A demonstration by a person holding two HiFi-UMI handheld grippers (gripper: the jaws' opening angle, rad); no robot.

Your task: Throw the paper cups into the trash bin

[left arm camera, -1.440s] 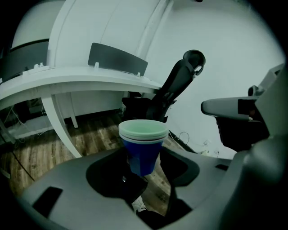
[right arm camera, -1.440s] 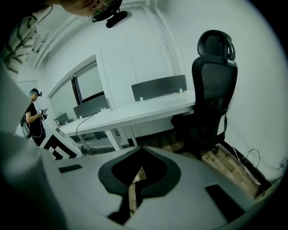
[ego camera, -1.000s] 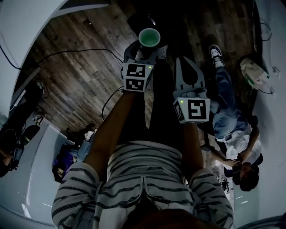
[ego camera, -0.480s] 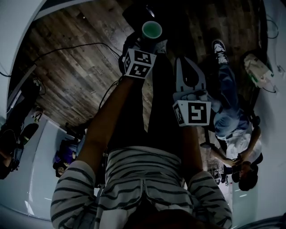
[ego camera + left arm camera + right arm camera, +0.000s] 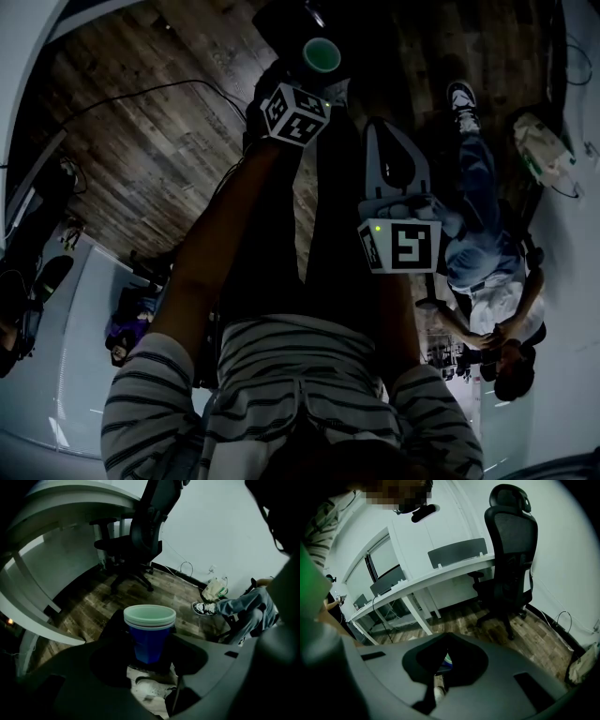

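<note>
A stack of blue paper cups (image 5: pixel 321 56) with a pale green inside stands upright between the jaws of my left gripper (image 5: pixel 313 81). In the left gripper view the cups (image 5: pixel 149 637) fill the centre, and the left gripper (image 5: pixel 150 654) is shut on their lower part. Under and beyond the cups lies a dark, bin-like shape (image 5: pixel 292 22); it is too dim to make out its rim. My right gripper (image 5: pixel 384 129) hangs lower to the right, jaws together with nothing in them. In its own view the right gripper (image 5: pixel 445 639) shows only a narrow slit.
The floor is dark wood planks (image 5: pixel 150 141) with cables (image 5: pixel 178 92) across it. A black office chair (image 5: pixel 511 550) and a white desk (image 5: pixel 440 578) stand near the wall. A seated person in jeans (image 5: pixel 478 216) is at the right, beside a white bag (image 5: pixel 536 150).
My left gripper has carried the cups forward, upward in the head view, over the dark shape. The right gripper has barely shifted.
</note>
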